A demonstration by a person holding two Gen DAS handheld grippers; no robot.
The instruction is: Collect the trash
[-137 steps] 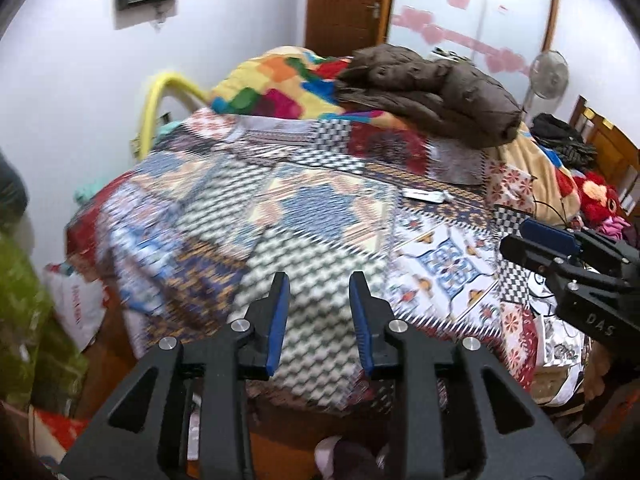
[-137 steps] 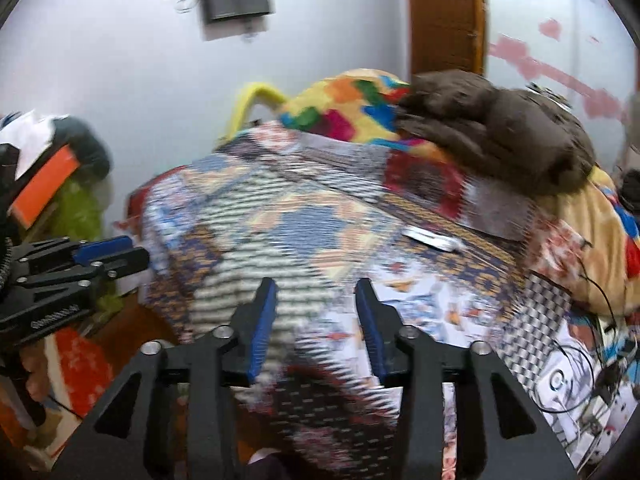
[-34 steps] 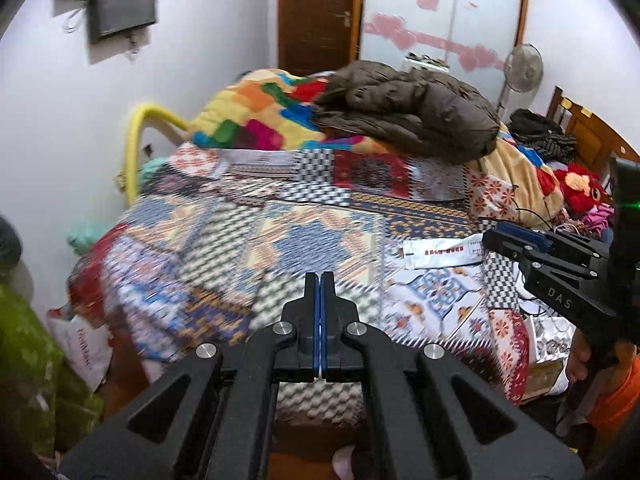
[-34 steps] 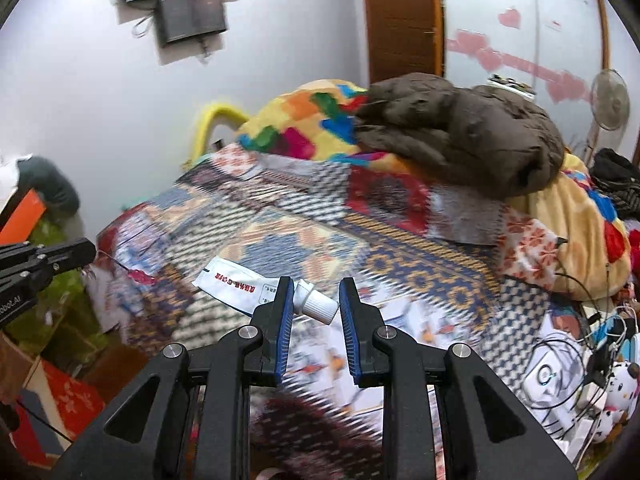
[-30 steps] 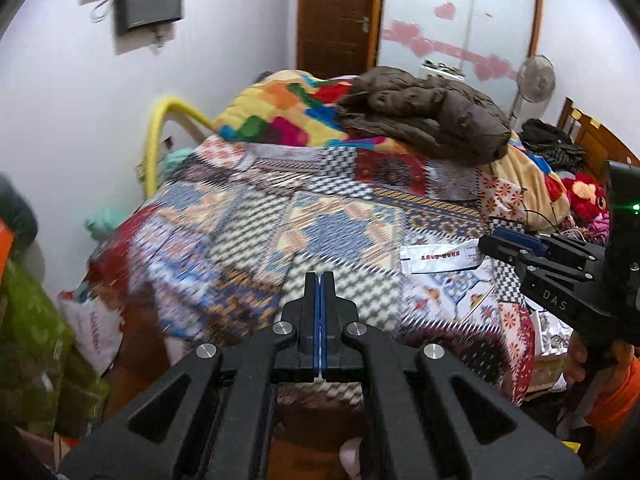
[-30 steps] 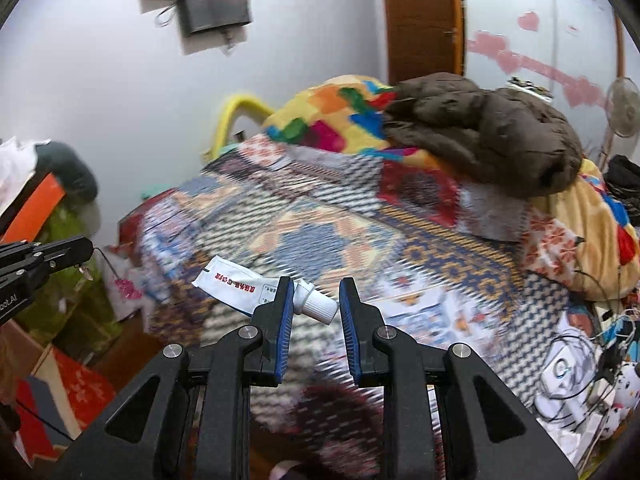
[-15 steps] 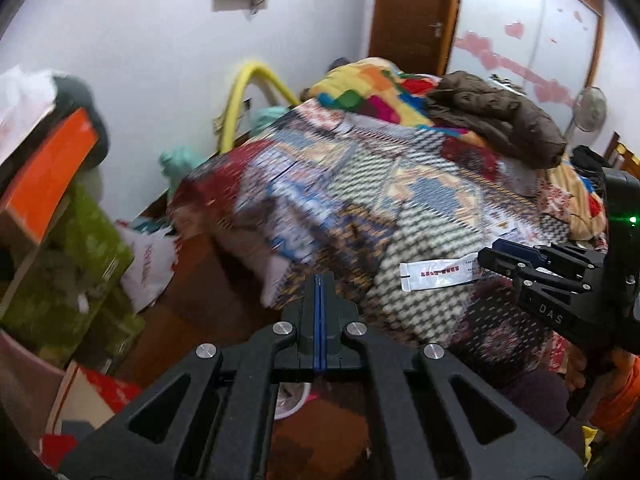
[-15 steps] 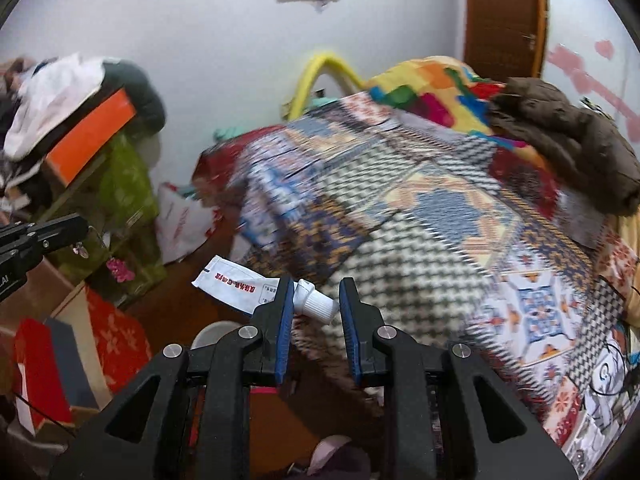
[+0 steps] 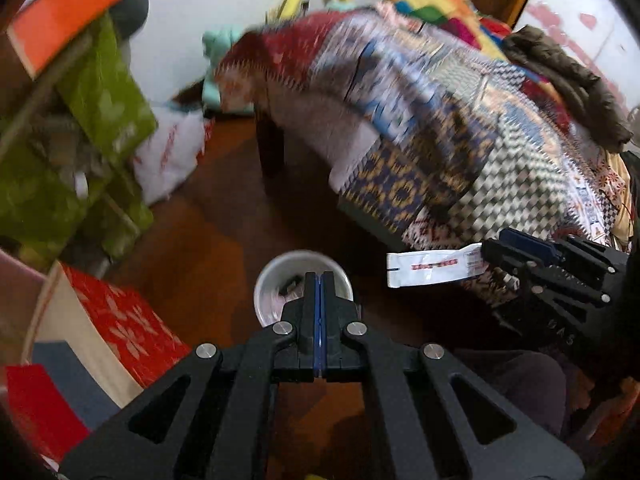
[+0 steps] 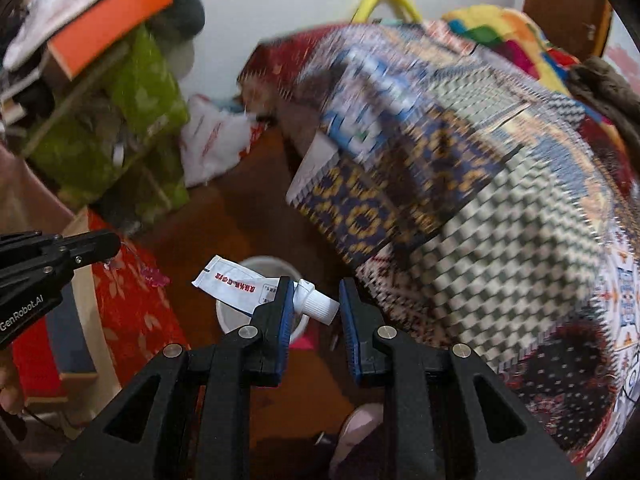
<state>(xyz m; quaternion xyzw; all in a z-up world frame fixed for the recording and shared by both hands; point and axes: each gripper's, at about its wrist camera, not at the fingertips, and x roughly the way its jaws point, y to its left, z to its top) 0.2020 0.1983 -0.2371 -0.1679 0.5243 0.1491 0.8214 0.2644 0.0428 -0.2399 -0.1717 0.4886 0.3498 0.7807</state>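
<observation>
1. Between the blue pads of the right gripper point(image 10: 312, 310) sits a white tube point(image 10: 256, 288) with red lettering; the jaws stand narrow and pinch it near its ribbed cap, and its flat crimped end sticks out to the left.
2. Seen from the left wrist, the same tube point(image 9: 434, 270) juts leftward from the tips of the right gripper point(image 9: 500, 250) at the right edge.
3. Below and just behind the tube in the right wrist view stands a round white bin point(image 10: 236, 316) on the dark wooden floor point(image 10: 240, 216); the tube overlaps its rim in that picture.
4. The left gripper point(image 9: 319, 280) has its jaws pressed together with nothing between them, and its tips lie over the open mouth of the bin point(image 9: 272, 280), which holds some small dark scraps.
5. A patchwork quilt point(image 10: 500, 184) hangs over the bed to the right, blurred.
6. To the left lie a red flowered box point(image 10: 128, 300), a green bag point(image 10: 140, 92) and a white plastic bag point(image 10: 212, 144) on the floor.
</observation>
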